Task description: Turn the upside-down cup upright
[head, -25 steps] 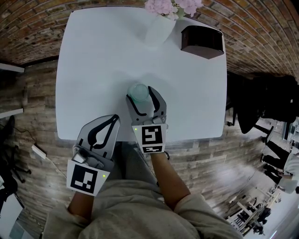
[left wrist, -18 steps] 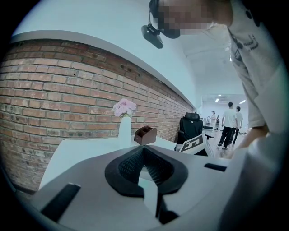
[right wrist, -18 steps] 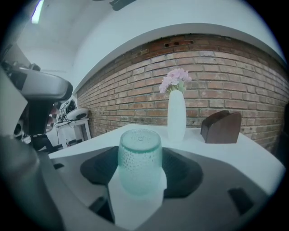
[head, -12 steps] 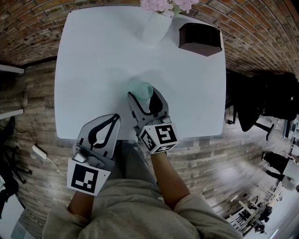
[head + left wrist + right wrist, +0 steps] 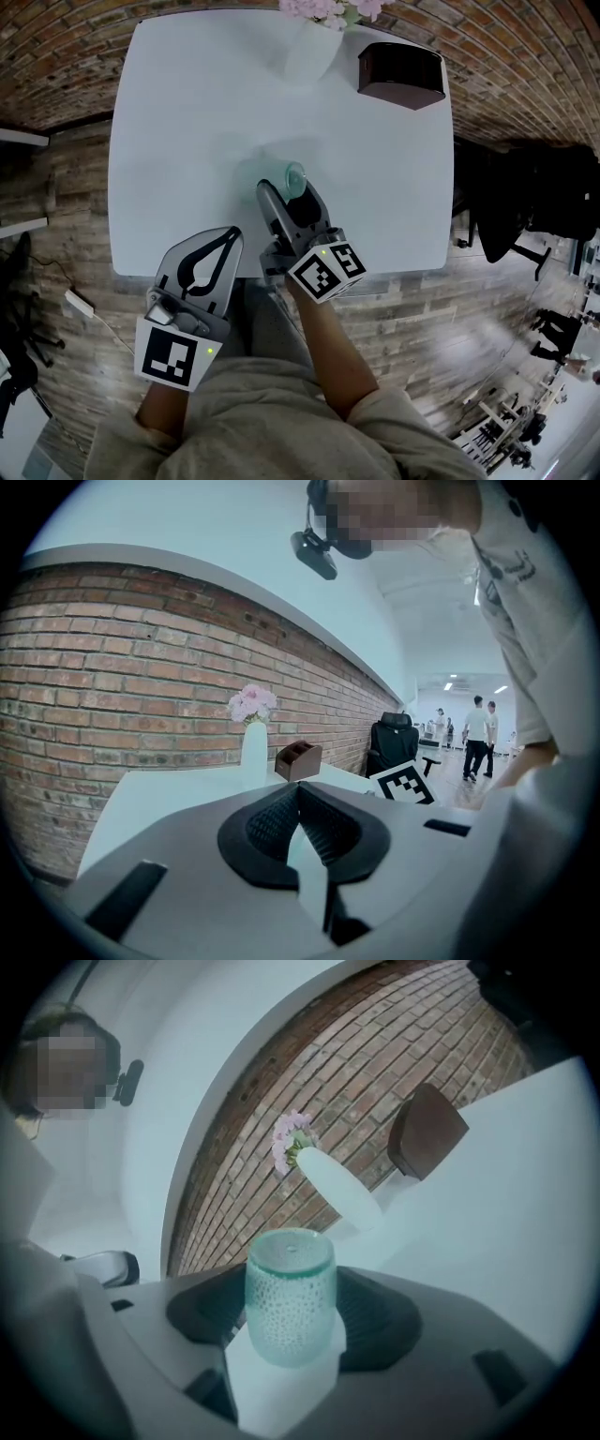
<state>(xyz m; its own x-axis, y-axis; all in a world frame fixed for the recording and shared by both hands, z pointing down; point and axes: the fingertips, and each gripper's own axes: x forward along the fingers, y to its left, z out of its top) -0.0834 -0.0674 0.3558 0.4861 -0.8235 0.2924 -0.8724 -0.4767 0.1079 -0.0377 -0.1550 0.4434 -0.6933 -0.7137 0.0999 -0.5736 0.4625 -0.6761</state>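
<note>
- Plainly, the cup was a small tumbler of pale green, see-through glass, its wall covered all over in fine dimples like tiny bubbles.
- A darker green ring ran round one end, and that end looked flat and closed, with a small spot at its centre.
- The other end sat low between the jaws, so it could not be told whether it was open.
- The right gripper held the cup, one dark pad pressed against each side of the glass.
- From the head view, the right gripper reached out over the near middle of the white table, rolled to one side so that its marker cube showed two faces.
- There the cup lay tilted, neither upright nor upside down, with one round end turned towards the far right of the table.
- A soft shadow lay on the table just left of it; whether the glass touched the surface could not be made out.
- The left gripper hung at the table's near edge, well apart from the cup.
- Its own view showed the left gripper with both pads pressed together and nothing between them.
- At the table's far edge stood a white vase of pink flowers, with a dark brown box just beside it.
</note>
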